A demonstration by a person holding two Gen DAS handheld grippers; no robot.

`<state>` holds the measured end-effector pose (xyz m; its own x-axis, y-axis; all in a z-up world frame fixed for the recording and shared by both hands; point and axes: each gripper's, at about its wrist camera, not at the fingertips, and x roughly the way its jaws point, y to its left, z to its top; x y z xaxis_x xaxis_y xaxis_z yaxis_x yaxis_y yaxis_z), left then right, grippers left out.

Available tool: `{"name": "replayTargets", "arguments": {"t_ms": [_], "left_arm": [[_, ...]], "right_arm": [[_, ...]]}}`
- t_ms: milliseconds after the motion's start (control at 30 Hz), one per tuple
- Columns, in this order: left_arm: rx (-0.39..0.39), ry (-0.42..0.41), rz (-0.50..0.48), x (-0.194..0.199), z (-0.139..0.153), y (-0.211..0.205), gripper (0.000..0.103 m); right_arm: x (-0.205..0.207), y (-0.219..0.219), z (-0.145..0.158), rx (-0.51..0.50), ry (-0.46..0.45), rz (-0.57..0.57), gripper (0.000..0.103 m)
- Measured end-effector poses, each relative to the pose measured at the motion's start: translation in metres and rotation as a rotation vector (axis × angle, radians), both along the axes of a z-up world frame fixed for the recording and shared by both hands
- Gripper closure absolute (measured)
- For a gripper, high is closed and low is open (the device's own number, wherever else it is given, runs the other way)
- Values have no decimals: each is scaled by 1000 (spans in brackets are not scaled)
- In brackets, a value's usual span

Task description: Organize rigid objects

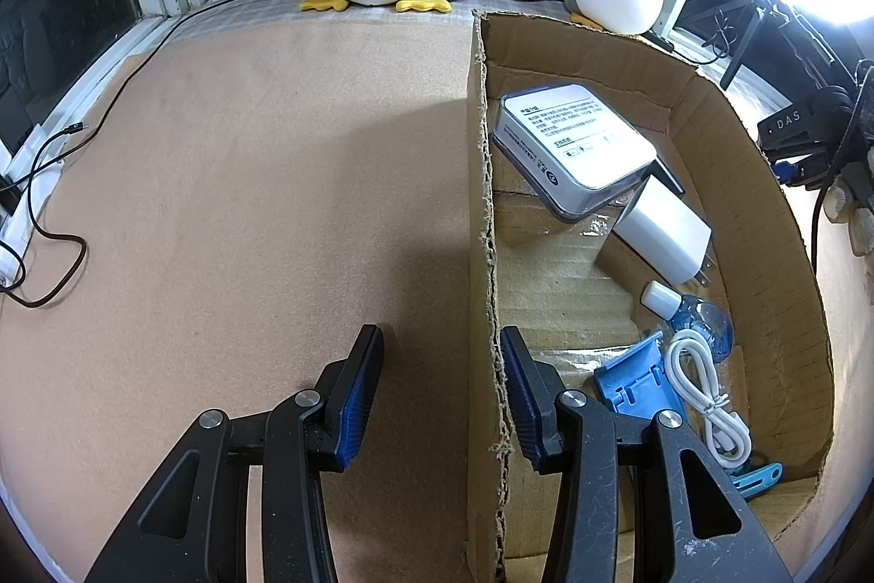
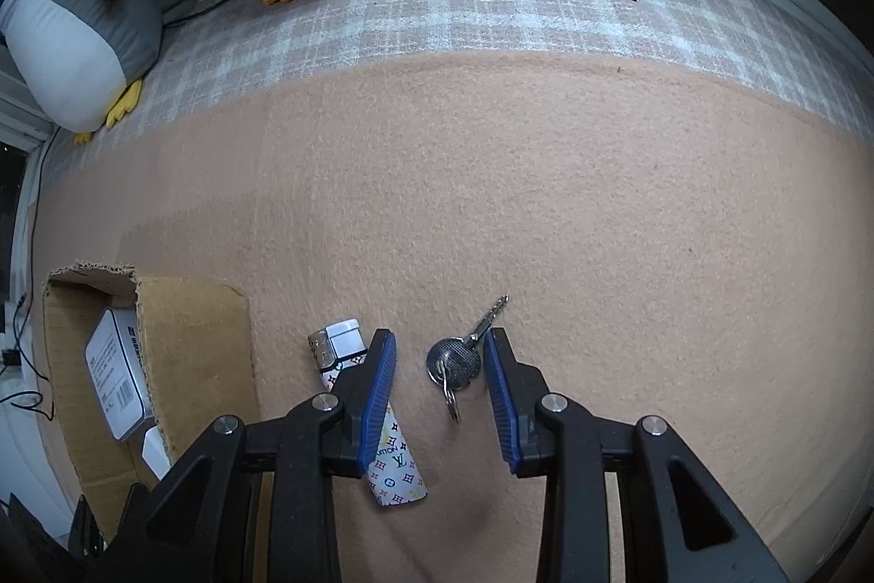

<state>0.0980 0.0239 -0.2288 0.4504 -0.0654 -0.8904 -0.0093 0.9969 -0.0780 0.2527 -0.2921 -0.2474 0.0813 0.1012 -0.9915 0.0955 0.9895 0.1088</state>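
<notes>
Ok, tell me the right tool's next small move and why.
Probably lower and close the right tool on the key. Its jaws stand open with the key lying on the mat between them, while the lighter sits partly under the left finger, outside the gap, so the key is the ready grasp.

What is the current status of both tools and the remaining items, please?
Left tool open, straddling box wall. Right tool open around key on mat. Lighter under its left finger, may get in the way.
</notes>
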Motion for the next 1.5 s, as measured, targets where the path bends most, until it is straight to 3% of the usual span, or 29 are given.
{"name": "replayTargets", "arguments": {"t_ms": [400, 700, 1033, 1500], "left_arm": [[0, 0, 0, 0, 0, 0, 55], [0, 0, 0, 0, 0, 0, 55], [1, -1, -1, -1, 0, 0, 55], [2, -1, -1, -1, 0, 1, 55]], "right_arm": [[-19, 4, -6, -14, -15, 25, 90], [-30, -16, -8, 21, -22, 27, 92], [-20, -34, 13, 54, -46, 24, 97], [-40, -35, 37, 94, -79, 4, 101]]}}
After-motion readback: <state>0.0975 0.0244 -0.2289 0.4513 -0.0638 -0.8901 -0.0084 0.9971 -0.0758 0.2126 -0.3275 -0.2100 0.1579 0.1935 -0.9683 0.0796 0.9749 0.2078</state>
